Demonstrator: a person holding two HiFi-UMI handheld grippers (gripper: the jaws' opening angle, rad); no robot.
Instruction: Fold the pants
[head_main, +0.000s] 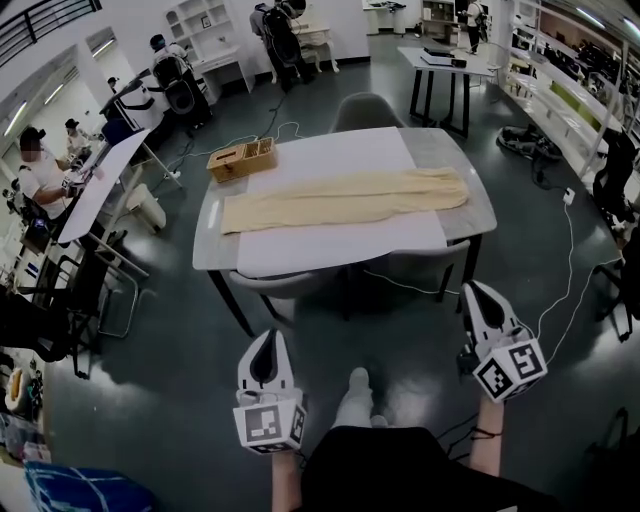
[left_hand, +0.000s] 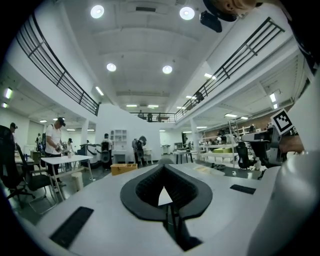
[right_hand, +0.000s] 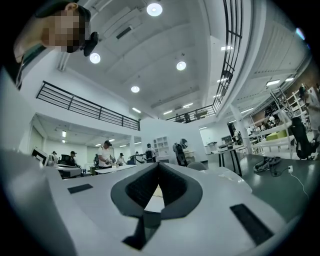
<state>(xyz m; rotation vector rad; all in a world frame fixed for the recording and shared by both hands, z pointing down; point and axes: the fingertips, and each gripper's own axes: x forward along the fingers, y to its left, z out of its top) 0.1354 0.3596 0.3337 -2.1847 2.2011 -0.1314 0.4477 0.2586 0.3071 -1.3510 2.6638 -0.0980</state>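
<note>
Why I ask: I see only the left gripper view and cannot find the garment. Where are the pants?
Observer: The pants lie flat, stretched along the table on a white sheet.
Operator: Has either hand-held gripper reached them?
Observer: No. In the head view the left hand-held gripper and the right hand-held gripper both hang short of the table's near edge, over the floor.
Operator: Is the right one holding anything?
Observer: No. Its own view shows the jaws together with nothing between them.
</note>
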